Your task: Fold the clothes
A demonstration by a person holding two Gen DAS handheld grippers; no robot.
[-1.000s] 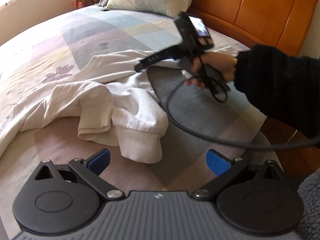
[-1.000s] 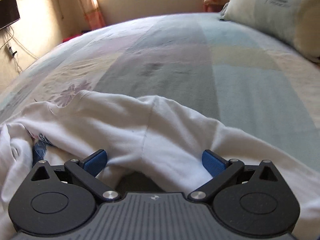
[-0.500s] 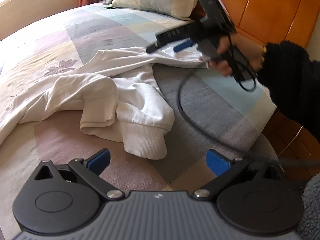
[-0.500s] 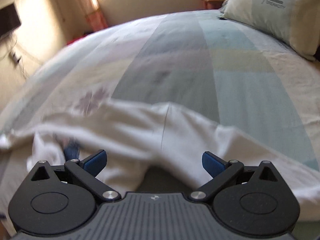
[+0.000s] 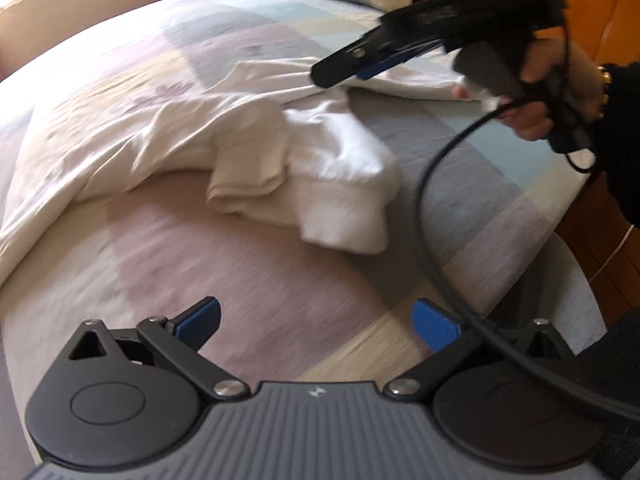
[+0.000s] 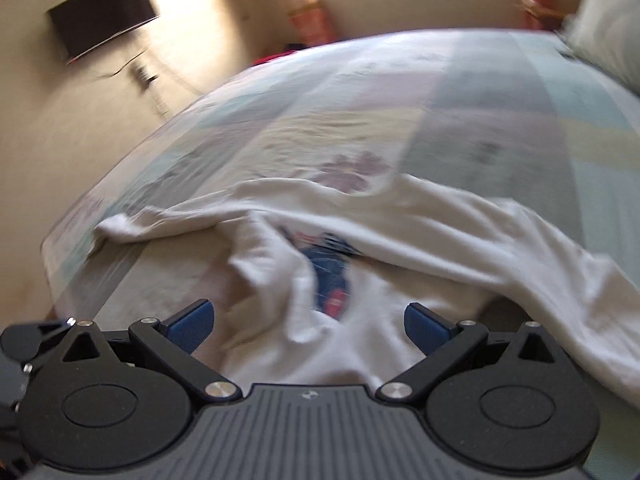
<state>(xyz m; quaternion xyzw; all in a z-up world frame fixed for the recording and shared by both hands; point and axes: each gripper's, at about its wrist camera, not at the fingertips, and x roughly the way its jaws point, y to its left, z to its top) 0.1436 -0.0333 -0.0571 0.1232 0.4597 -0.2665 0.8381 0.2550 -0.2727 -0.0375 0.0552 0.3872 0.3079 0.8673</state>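
Pastel patchwork bedspread (image 5: 280, 280), rumpled white ribbed-cuff sweatshirt (image 5: 320, 168); left gripper (image 5: 316, 322) fingers spread, right gripper (image 6: 310, 322) fingers spread

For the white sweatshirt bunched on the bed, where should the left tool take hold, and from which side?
Likely the ribbed cuff of the white sweatshirt: it is the thick, free end lying nearest the open left tool, apart from the crumpled body. Come in low from the near bed edge, pads above and below the cuff.

Folds hide most of the sweatshirt's (image 6: 360, 280) blurred print (image 6: 332, 276).
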